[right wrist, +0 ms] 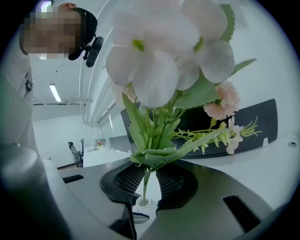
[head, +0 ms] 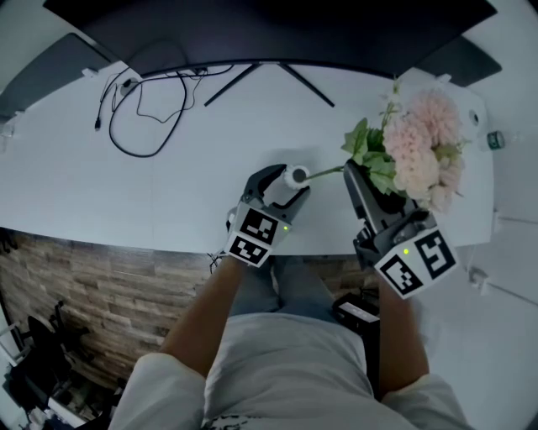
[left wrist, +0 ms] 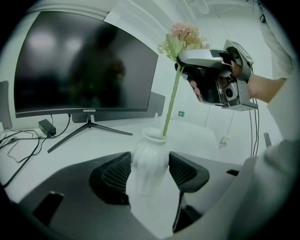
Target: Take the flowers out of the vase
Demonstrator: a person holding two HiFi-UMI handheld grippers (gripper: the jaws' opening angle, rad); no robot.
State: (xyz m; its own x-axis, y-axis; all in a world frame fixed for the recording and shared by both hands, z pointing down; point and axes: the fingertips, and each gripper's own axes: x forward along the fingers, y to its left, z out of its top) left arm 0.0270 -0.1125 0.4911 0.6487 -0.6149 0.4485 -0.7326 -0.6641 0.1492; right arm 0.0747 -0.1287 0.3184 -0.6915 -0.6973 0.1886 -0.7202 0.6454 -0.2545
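1. Head view: left gripper clamps the white vase, which stands close to the tabletop front edge, about mid-length. Stem leans right from the vase mouth to pink flowers over the tabletop's right end. Right gripper sits on the stem just below the leaves. Monitor runs along the far edge. Cable is looped near the far left corner.
2. Left gripper view: jaws are part-way apart, both pads pressed on the vase sides. Vase is upright on the tabletop. Stem foot is in the vase mouth and rises, tilted right, to the flowers. Right gripper holds just under the bloom, well above the vase.
3. Right gripper view: jaws are narrow, closed on the stem under the leaves. Flowers fill the top of the frame. Vase mouth shows below, between the pads, with the stem in it. A person's head is at upper left.
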